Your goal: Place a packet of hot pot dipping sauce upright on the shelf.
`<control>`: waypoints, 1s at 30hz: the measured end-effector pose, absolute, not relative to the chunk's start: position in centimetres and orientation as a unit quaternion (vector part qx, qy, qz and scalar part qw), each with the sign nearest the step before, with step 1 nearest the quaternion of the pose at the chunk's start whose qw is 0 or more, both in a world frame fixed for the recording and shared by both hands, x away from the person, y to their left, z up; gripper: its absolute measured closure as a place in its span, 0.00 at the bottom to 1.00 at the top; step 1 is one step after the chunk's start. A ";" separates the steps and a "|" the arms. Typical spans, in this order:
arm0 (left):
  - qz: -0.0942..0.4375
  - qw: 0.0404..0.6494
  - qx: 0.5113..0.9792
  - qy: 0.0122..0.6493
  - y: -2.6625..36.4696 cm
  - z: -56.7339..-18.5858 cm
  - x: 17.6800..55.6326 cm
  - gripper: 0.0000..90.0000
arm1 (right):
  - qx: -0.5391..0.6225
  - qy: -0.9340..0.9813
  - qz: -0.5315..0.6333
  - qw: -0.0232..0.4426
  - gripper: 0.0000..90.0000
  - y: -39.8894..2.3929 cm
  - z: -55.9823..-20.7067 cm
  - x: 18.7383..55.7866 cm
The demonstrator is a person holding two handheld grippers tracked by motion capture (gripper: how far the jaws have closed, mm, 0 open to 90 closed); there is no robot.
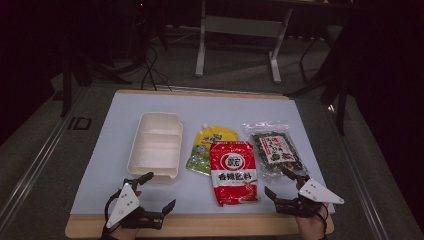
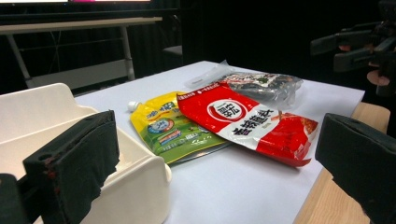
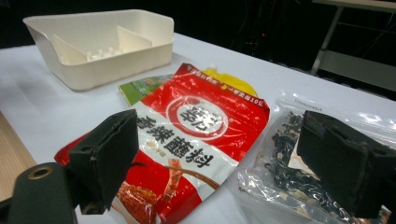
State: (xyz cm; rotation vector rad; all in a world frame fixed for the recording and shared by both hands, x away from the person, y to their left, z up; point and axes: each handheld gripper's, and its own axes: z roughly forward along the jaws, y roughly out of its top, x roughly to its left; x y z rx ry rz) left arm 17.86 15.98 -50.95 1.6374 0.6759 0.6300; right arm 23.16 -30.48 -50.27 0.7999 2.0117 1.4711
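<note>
Both my grippers sit at the near edge of the table [image 1: 200, 227], jaws spread wide, nothing between the pads on either.

L gripper [image 1: 156, 191]: at 7 o'clock on the white mat [image 1: 120, 150], one jaw tip just beside the near end of the cream tray [image 1: 155, 142], other jaw out over the wood edge. In the left gripper view the tray's [image 2: 140, 182] near corner sits close by my L jaw, not clamped.

R gripper [image 1: 286, 185]: at 5 o'clock on the mat, one jaw tip touching or just over the near corner of the clear bag of dark dried stuff [image 1: 275, 145], can't tell which. Other jaw near the red pouch [image 1: 234, 172]. In the right gripper view the red pouch [image 3: 196, 126] lies under my L-side jaw, clear bag [image 3: 280, 172] under the R-side one, no pinch on either.

Layout, high view: tray at 9 o'clock of mat centre, 2 compartments, w/ divider. Yellow-green spout pouch [image 1: 210, 147] just R of it, red pouch overlapping its R edge and lying nearer me. Clear bag at 3 o'clock, beside the red pouch. All flat on the mat.
</note>
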 end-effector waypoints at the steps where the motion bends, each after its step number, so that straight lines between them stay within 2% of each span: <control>1: 0.269 0.590 0.704 0.290 16.0 -51.0 17.9 0.01 | 0.293 0.743 0.541 0.263 0.14 -30.4 -50.1 23.1; 9: 0.268 0.589 0.708 0.283 15.8 -50.9 17.8 0.01 | 0.290 0.757 0.516 0.277 0.14 -29.9 -49.8 23.0; 11: 0.266 0.590 0.709 0.280 15.6 -50.9 17.7 0.01 | 0.296 0.760 0.520 0.255 0.14 -29.8 -49.4 23.1; 22: 0.268 0.591 0.710 0.275 15.5 -50.9 17.5 0.01 | 0.247 0.784 0.517 0.238 0.14 -28.1 -47.0 23.4; 26: 0.267 0.592 0.709 0.276 15.5 -50.9 17.5 0.01 | 0.246 0.792 0.517 0.213 0.11 -27.2 -46.1 24.2; 30: 0.263 0.595 0.708 0.276 15.4 -50.9 17.5 0.01 | 0.243 0.782 0.535 0.208 0.11 -26.4 -45.3 24.7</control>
